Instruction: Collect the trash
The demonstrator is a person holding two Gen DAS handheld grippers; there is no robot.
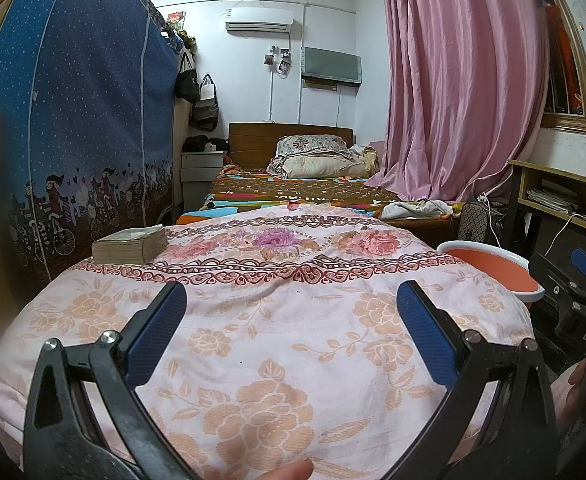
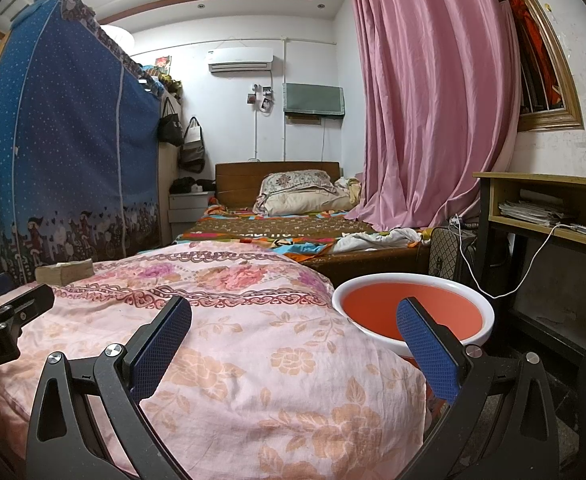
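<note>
My left gripper is open and empty, low over a pink floral cloth that covers a rounded surface. The right gripper is open too, nothing between its blue pads, over the cloth's right end. An orange basin with a white rim stands just beyond the right gripper's right finger; its inside looks empty. In the left wrist view the basin sits at the cloth's right edge, behind the right gripper. The left gripper shows at the far left. I see no loose trash on the cloth.
A thick worn book lies at the cloth's far left. Beyond are a bed with pillows, a blue fabric wardrobe on the left, a pink curtain and a wooden desk with a white cable on the right.
</note>
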